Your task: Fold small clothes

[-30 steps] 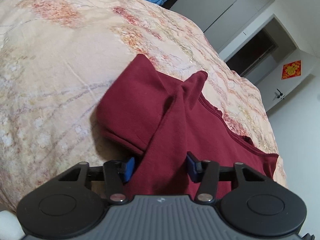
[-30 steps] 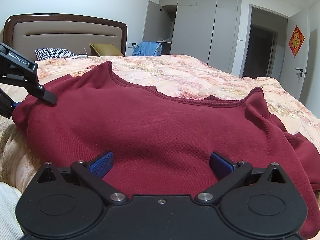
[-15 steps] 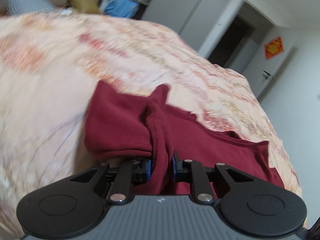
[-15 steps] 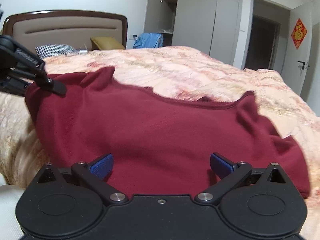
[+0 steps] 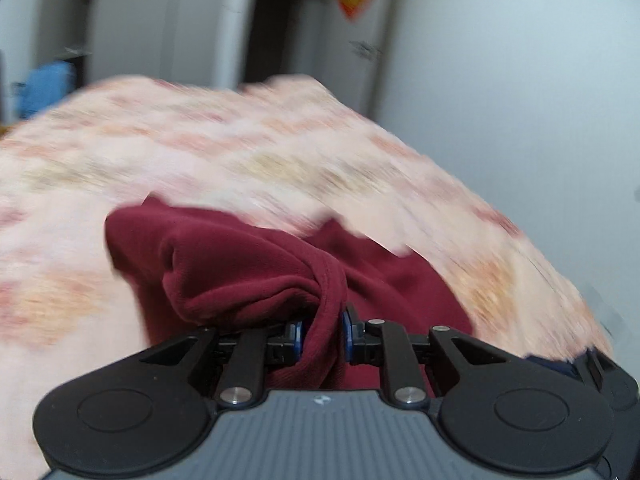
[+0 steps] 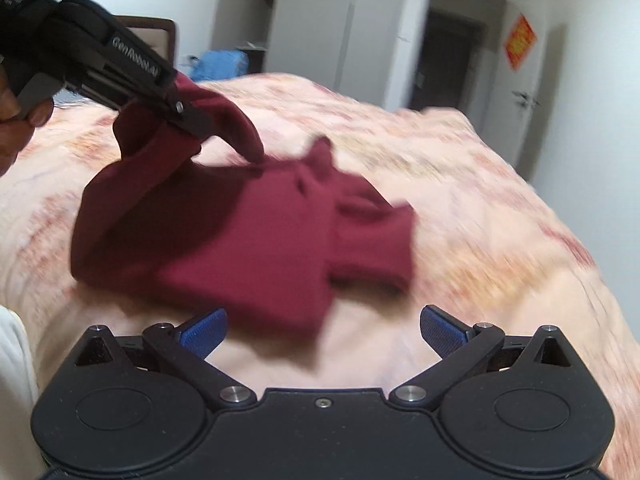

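Around me is a bedroom: a floral bedspread (image 6: 460, 208) in peach and pink covers the bed, and behind it stand pale wardrobe doors (image 6: 312, 20), a dark open doorway (image 6: 452, 60), and a white door carrying a red paper decoration (image 6: 519, 42). Something blue (image 6: 218, 64) lies heaped by the open wardrobe. Both views are smeared by motion, so fine detail is lost.

Nothing stands between my grippers and the dark red top (image 6: 256, 232), which lies crumpled on the bedspread with one end lifted off it. My left gripper (image 5: 322, 330) has just been closing, and its blue pads now pinch a bunched fold of that top; from the right wrist view I see a hand (image 6: 16, 120) holding this gripper (image 6: 192, 122) up at the left, cloth draping down from it. My right gripper (image 6: 322, 326) hangs with its jaws spread wide, nothing between them, just short of the top's near edge.
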